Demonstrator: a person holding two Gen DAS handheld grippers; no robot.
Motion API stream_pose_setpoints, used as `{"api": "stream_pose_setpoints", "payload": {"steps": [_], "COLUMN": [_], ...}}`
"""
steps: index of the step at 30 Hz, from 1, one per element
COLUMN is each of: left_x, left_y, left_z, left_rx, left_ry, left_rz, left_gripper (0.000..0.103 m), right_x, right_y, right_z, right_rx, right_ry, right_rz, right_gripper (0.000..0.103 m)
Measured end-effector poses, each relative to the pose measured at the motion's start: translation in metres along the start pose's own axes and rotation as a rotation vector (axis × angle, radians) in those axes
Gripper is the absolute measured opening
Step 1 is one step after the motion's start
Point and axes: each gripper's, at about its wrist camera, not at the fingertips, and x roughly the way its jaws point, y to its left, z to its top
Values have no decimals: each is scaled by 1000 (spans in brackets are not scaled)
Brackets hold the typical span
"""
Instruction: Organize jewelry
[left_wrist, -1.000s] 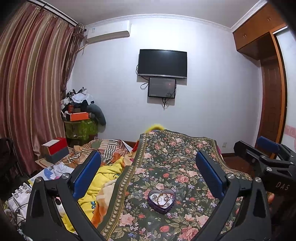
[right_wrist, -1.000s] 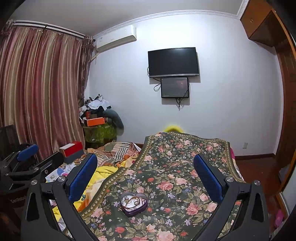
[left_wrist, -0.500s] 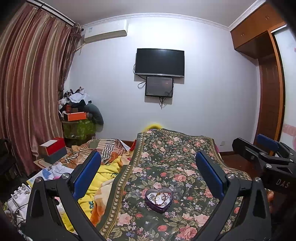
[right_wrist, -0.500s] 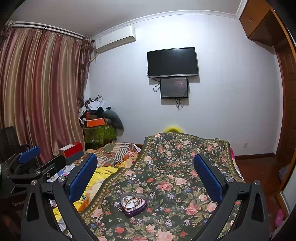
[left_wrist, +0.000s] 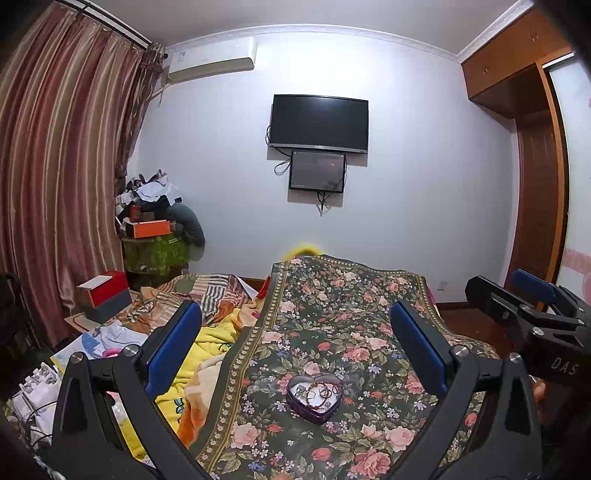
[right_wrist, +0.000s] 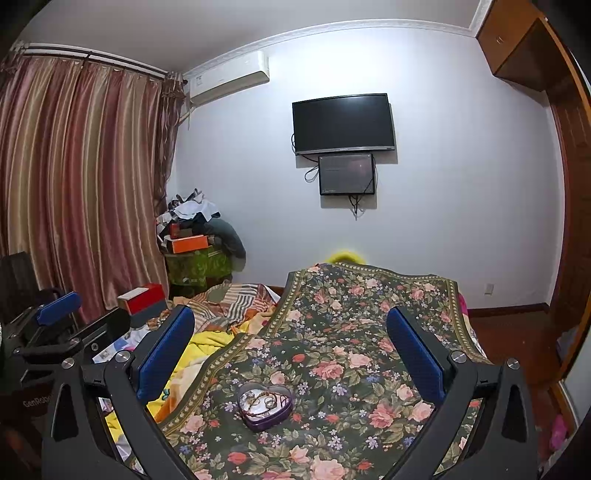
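A purple heart-shaped tin (left_wrist: 314, 400) lies open on the floral bedspread (left_wrist: 332, 325), with gold and dark rings and bracelets inside. The right wrist view shows the same tin (right_wrist: 264, 406) left of centre. My left gripper (left_wrist: 295, 343) hovers above and before the tin, open, nothing between its blue pads. My right gripper (right_wrist: 291, 341) is also open and empty, held back from the tin. Each gripper shows in the other's view: the right gripper (left_wrist: 524, 306) at the right edge, the left gripper (right_wrist: 59, 321) at the left edge.
A yellow blanket (left_wrist: 210, 343) and striped bedding (left_wrist: 218, 295) bunch up left of the bedspread. A red box (left_wrist: 107, 288) and papers lie further left, by the curtain (left_wrist: 55, 184). A television (left_wrist: 319, 123) hangs on the far wall. A wooden wardrobe (left_wrist: 535, 184) stands on the right.
Both views have drifted slightly; the tin sits a little higher in the left wrist view. Both grippers stay open and empty.
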Motion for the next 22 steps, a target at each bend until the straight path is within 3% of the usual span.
{"api": "stream_pose_setpoints", "payload": {"steps": [22], "left_x": [3], "left_y": [-4], "left_z": [-2], "left_rx": [10], "left_ry": [-1], "left_rz": [-1], "left_gripper": [103], "right_x": [1], "right_y": [-7], "right_z": [-3], "right_rx": [16], "right_ry": [10], "right_rz": [-15], "right_gripper": [103]}}
